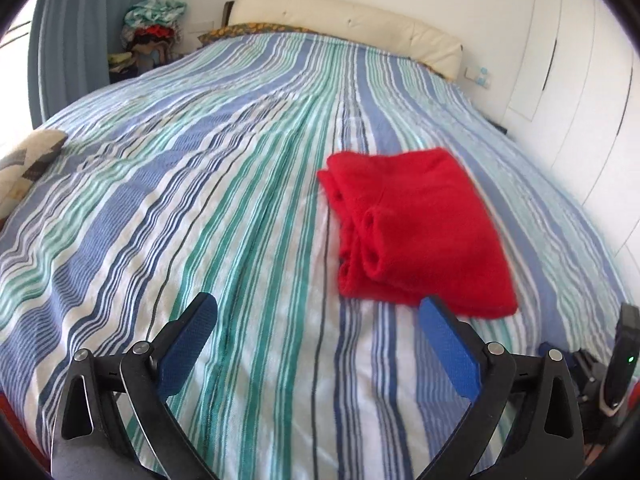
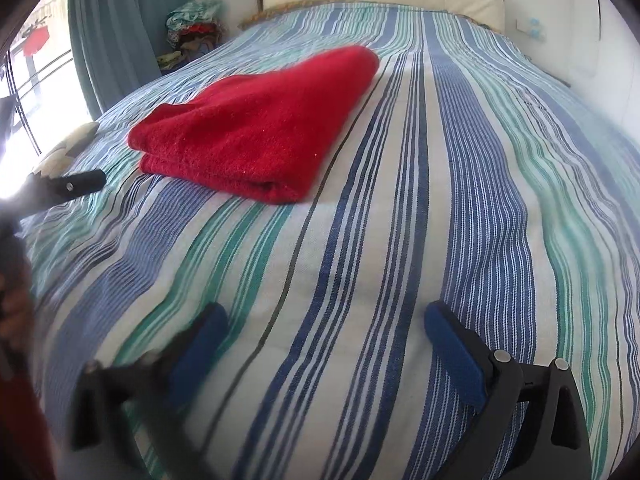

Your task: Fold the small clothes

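A red garment lies folded in a flat stack on the striped bedspread. In the left wrist view it sits just ahead and to the right of my left gripper, which is open and empty above the bed. In the right wrist view the red garment lies further ahead and to the left of my right gripper, which is open and empty. The left gripper's finger shows at the left edge of the right wrist view.
A cream headboard stands at the far end of the bed. A pile of clothes sits at the back left by a blue curtain. A patterned cushion lies at the bed's left edge. White wardrobe doors line the right.
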{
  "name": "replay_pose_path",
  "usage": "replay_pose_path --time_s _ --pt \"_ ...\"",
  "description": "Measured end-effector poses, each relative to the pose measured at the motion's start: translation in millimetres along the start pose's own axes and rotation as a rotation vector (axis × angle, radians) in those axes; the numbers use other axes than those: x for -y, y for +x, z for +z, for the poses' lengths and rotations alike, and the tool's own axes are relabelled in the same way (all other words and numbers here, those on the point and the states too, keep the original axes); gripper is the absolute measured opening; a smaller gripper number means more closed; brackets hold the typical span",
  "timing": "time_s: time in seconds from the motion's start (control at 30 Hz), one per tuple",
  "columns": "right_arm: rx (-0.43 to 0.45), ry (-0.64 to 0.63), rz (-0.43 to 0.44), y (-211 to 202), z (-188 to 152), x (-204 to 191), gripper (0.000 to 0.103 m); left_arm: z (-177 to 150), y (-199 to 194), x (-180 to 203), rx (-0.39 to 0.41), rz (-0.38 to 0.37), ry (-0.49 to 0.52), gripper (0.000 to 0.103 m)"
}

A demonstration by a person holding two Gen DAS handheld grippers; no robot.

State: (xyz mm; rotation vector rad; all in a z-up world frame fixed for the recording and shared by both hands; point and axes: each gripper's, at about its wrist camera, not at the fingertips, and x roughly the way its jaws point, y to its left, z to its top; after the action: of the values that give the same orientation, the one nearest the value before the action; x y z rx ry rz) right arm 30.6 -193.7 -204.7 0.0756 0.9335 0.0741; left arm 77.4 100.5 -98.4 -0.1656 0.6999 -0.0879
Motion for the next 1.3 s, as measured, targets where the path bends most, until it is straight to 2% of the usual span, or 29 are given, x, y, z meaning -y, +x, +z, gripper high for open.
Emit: replay_pose_path --time_s 0.07,0.17,0.3,0.33,0.47,0.53,0.57,0.6,0.63,0.67,0.73,0.77,0.8,0.83,0.9,1.0,1.17,1.3 --pt "0.0 -0.001 0.002 0 0 0 0.1 19 6 9 0.007 -0.065 -0.014 0.102" --pt "-0.001 -0.003 0.004 1 0 -1 0.101 43 49 22 -0.104 -0.111 0.009 0.102" --pt "-0.032 0.008 0.02 -2 7 1 0.1 42 122 13 -0.309 -0.025 -0.001 0.101" --pt "-0.037 0.022 0.037 -7 12 3 0.1 39 133 8 -0.356 -0.037 -0.017 0.101" --pt "0.082 0.141 0.154 -30 50 21 0.099 40 138 -1 -0.358 -0.1 -0.057 0.101" --pt "0.103 0.206 0.228 -21 79 32 0.099 44 136 4 -0.368 -0.197 -0.103 0.1" --pt "0.095 0.248 0.273 -10 93 37 0.099 45 136 6 -0.371 -0.265 -0.136 0.094" --pt "0.077 0.295 0.321 6 107 43 0.099 44 138 8 -0.386 -0.32 -0.166 0.078" --pt "0.057 0.343 0.357 23 117 48 0.099 41 146 9 -0.424 -0.333 -0.187 0.072" --pt "0.031 0.387 0.382 41 125 51 0.097 37 151 8 -0.445 -0.314 -0.2 0.065" --pt "-0.042 0.485 0.441 78 129 54 0.085 34 153 -2 -0.432 -0.309 -0.245 0.048" --pt "-0.08 0.524 0.477 93 126 53 0.075 35 152 -9 -0.44 -0.327 -0.291 0.033" --pt "-0.096 0.535 0.498 102 124 49 0.052 35 151 -15 -0.45 -0.352 -0.334 0.026" --pt "-0.102 0.523 0.497 105 124 44 0.038 38 149 -18 -0.457 -0.369 -0.351 0.024" --pt "-0.114 0.507 0.472 102 128 37 0.033 53 142 -16 -0.45 -0.377 -0.324 0.022" --pt "-0.076 0.41 0.437 85 158 27 0.03 91 126 -4 -0.39 -0.385 -0.272 0.022" --pt "0.054 0.329 0.438 43 236 21 0.029 170 92 2 -0.241 -0.434 -0.241 0.022" --pt "0.162 0.271 0.47 9 284 18 0.029 202 72 2 -0.163 -0.448 -0.206 0.022"
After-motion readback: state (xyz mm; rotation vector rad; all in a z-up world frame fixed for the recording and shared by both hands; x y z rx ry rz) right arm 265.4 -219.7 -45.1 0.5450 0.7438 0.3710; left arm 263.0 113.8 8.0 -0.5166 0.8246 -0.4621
